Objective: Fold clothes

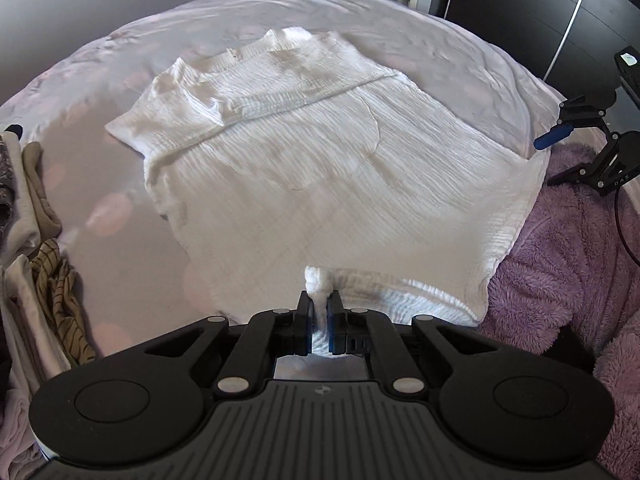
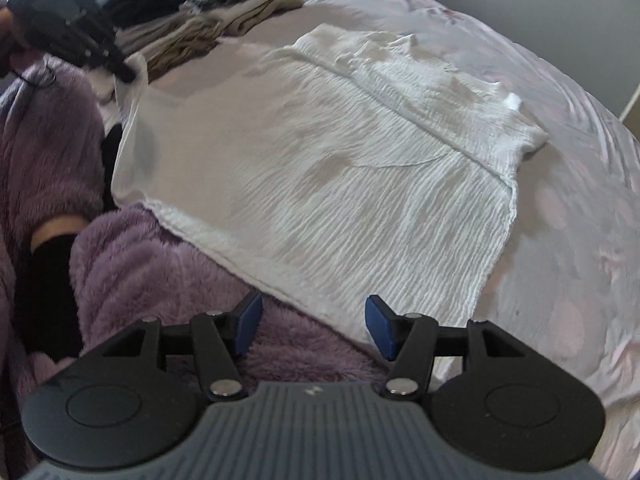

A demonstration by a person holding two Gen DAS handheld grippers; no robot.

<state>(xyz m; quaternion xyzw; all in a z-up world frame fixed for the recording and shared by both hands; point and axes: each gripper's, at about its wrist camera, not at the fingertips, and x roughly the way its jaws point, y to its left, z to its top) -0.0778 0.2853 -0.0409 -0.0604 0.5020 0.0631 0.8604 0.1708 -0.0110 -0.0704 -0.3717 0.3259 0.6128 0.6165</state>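
- Two grippers are in your hands, and a white crinkled shirt lies spread flat in the middle of the bed sheet.
- Your left gripper has its jaws pressed together on a bunched bit of the shirt's near hem, and the cloth stands up in a small tuft between the fingers.
- Your right gripper has its jaws wide apart with nothing between them; it hovers over the shirt's near edge, where the white cloth meets a fuzzy purple blanket.
- One blue pad is above the shirt's hem; the other is above the blanket.
- From the left wrist view, the purple blanket lies to the right of the shirt, under its edge.
- A pile of folded clothes sits to the left of the shirt, apart from it.
- A dark wardrobe stands beyond the shirt's far right corner.
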